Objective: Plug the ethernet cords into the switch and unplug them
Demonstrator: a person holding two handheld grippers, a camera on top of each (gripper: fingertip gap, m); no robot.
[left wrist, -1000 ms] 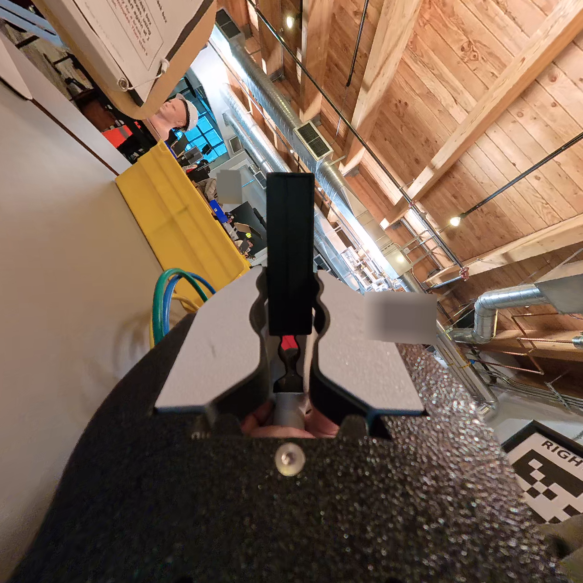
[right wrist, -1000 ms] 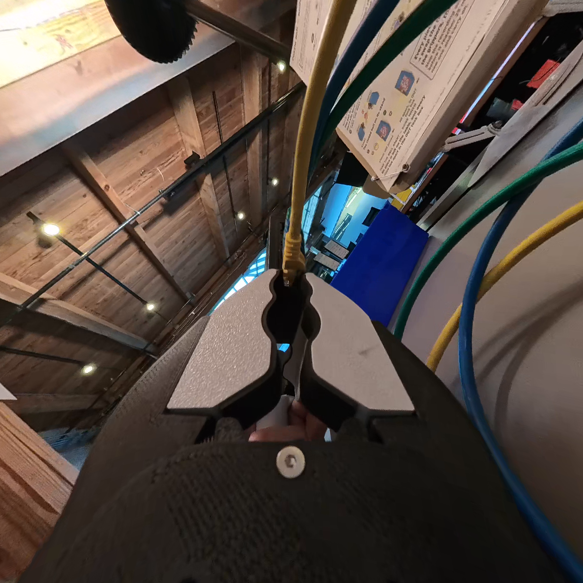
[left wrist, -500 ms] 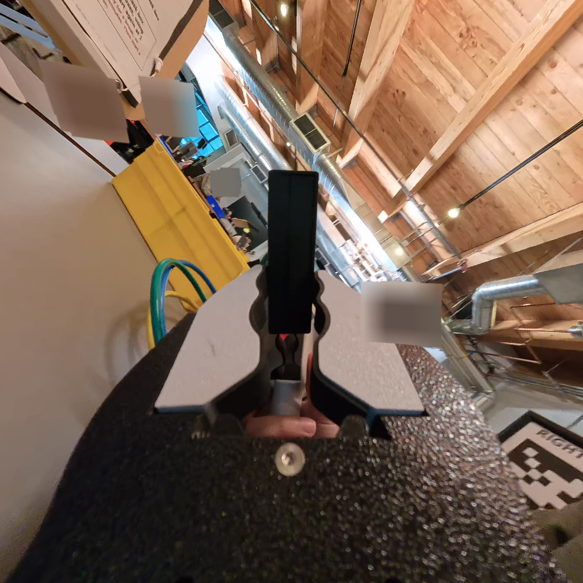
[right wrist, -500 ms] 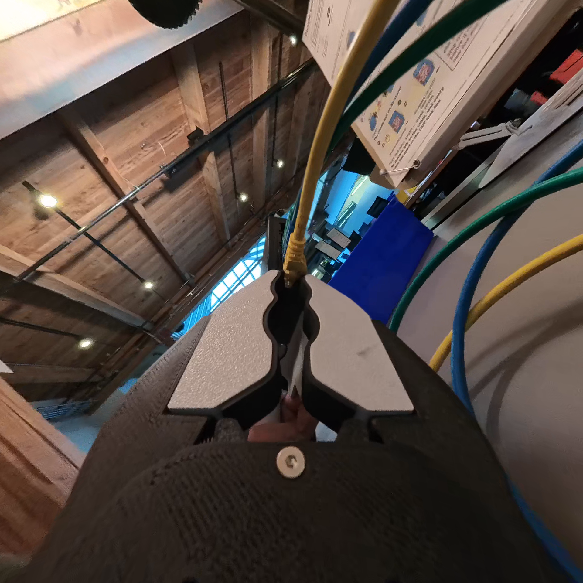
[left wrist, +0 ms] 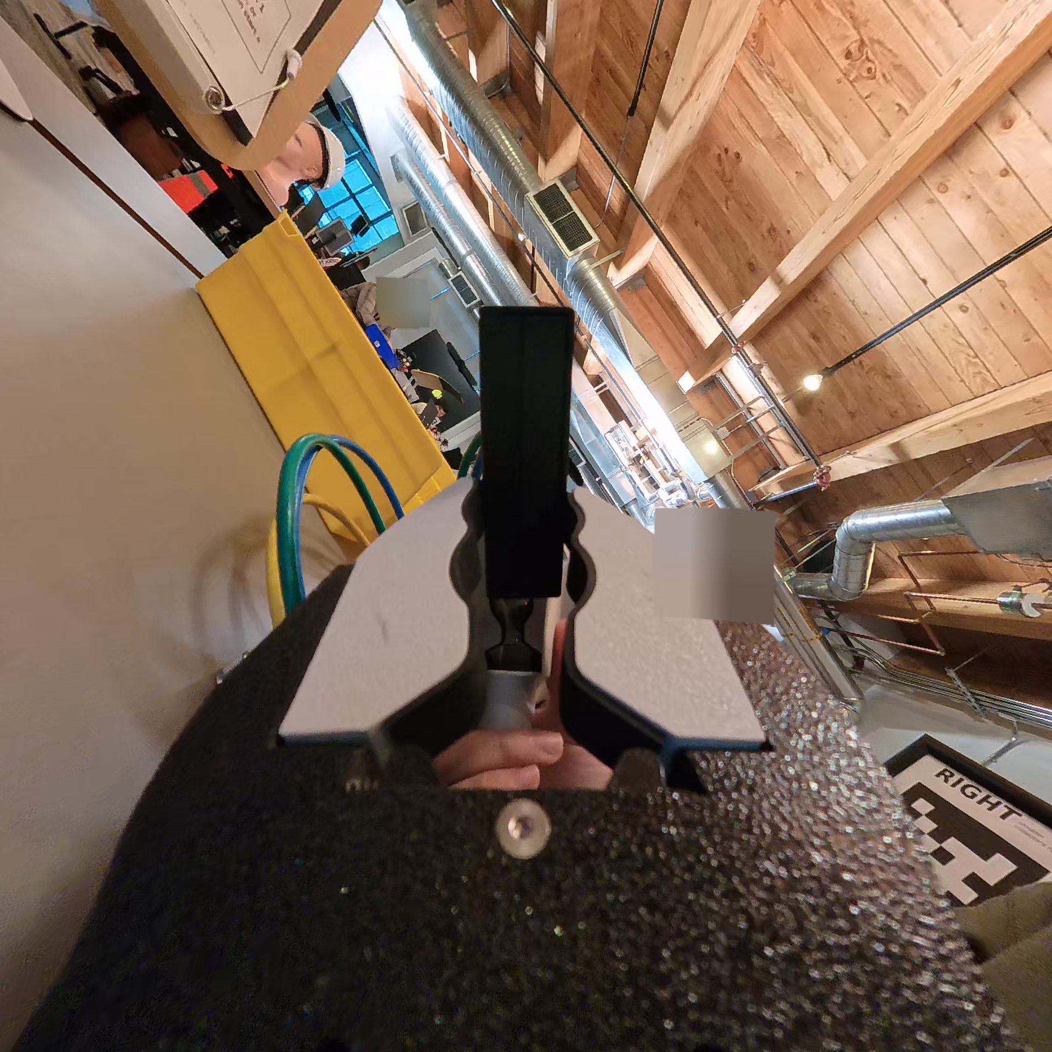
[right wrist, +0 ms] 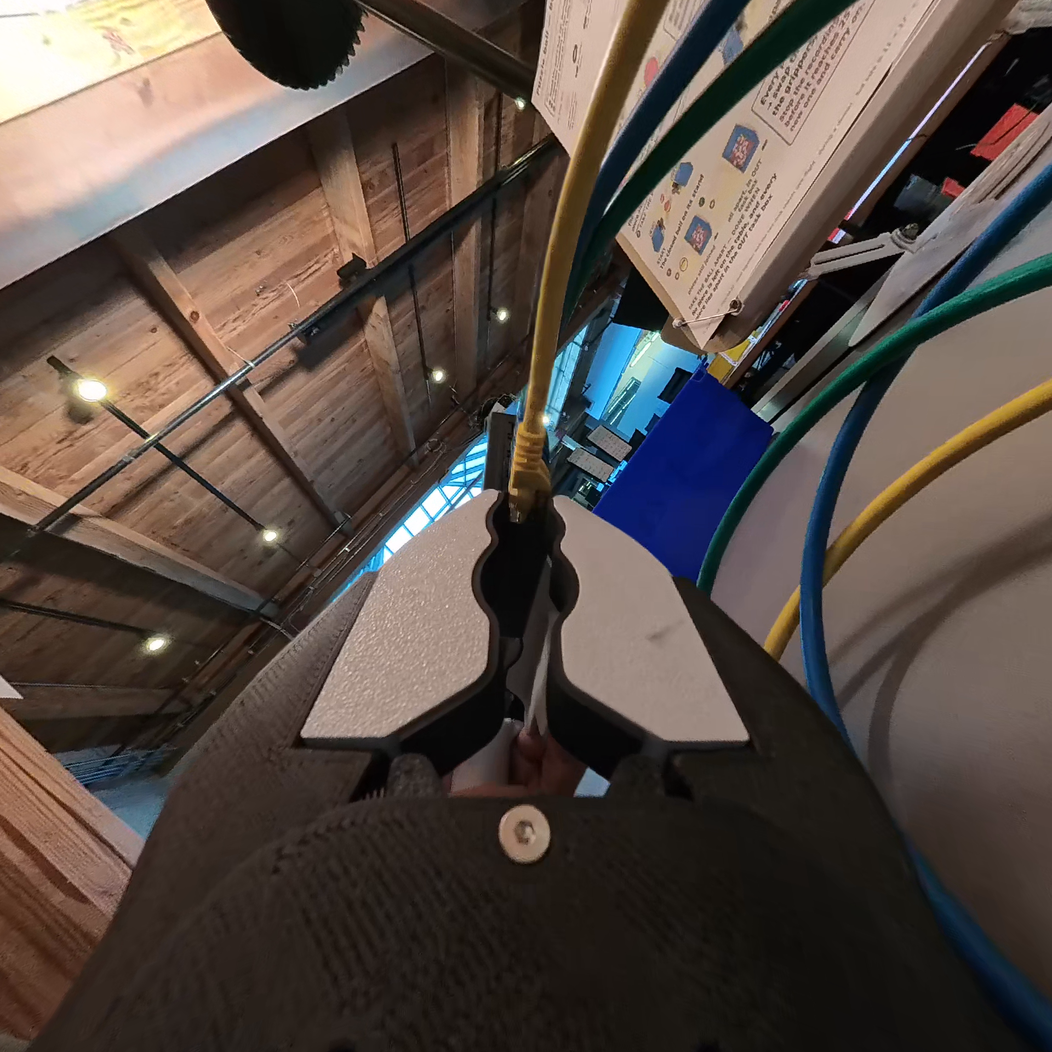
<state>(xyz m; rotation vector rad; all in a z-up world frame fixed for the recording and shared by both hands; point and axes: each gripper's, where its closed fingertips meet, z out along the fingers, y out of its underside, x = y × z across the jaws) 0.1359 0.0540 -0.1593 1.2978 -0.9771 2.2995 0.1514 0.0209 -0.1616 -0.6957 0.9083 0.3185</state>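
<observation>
Barely anything's moved: left gripper (left wrist: 524,546) still clamps the black switch (left wrist: 525,450) end-on, long axis straight ahead; right gripper (right wrist: 526,546) still pinches the yellow cord's plug (right wrist: 526,481) at its tips, cord running forward

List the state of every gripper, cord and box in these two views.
left gripper: shut on the black switch, held upright.
right gripper: shut on the yellow cord at its plug.
green cord: loose, looping over the table.
blue cord: loose, looping.
</observation>
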